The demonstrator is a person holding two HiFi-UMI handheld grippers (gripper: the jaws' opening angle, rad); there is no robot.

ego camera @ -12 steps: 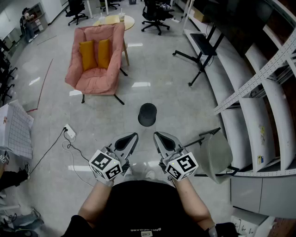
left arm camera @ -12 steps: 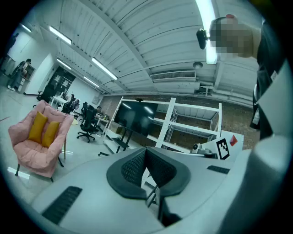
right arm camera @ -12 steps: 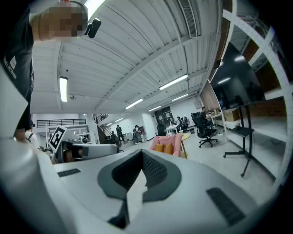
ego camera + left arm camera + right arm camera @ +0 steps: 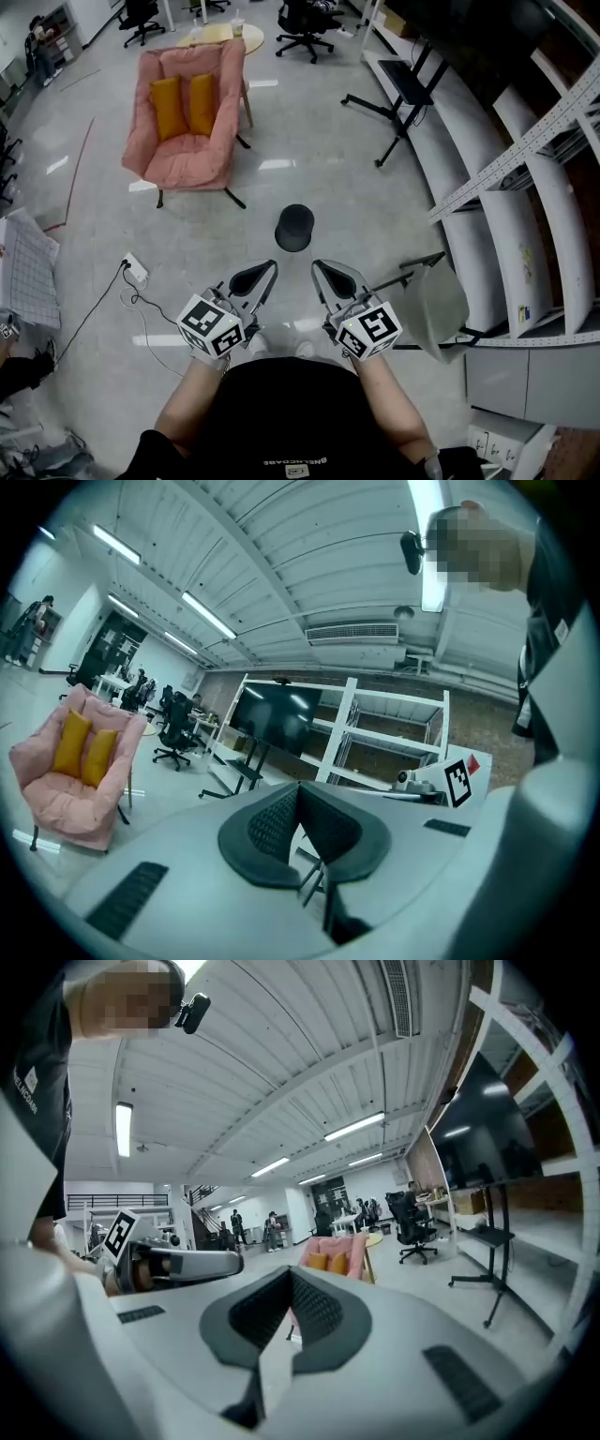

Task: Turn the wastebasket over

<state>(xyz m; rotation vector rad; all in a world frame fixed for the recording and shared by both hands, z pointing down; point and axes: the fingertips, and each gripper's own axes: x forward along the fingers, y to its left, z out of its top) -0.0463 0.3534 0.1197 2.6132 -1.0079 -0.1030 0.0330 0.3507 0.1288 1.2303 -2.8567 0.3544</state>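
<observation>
Locating the wastebasket: the black wastebasket (image 4: pixel 295 228) stands on the grey floor (image 4: pixel 328 178) straight ahead of the person. It is between the pink armchair (image 4: pixel 187 122) and the two grippers, apart from both, and neither gripper view shows it.
Wastebasket's posture: it is on end, round, and seems a little narrower at the top. I cannot tell whether the upper end is the mouth or the base.
Left gripper: the left gripper (image 4: pixel 265 273) has its jaws together with nothing between them. It is held about level and well short of the basket.
Right gripper: the right gripper (image 4: pixel 321 270) also has its jaws closed on nothing. It is just beside the left one and aims the same way.
Likely handling: the basket looks small and is probably light, with a stiff thin wall. Its sides look smooth, so the pads may slip, and an empty basket would likely skid on this glossy floor if nudged.
Where to take hold: if the mouth is up, the best hold is probably the rim, one jaw inside the wall and one outside. If the base is up, the two grippers could press on opposite sides low on the wall.
Next move calls for: parting the jaws, then reaching forward and down to the basket.
Risk: a one-sided push may topple it or send it rolling toward the armchair.
</observation>
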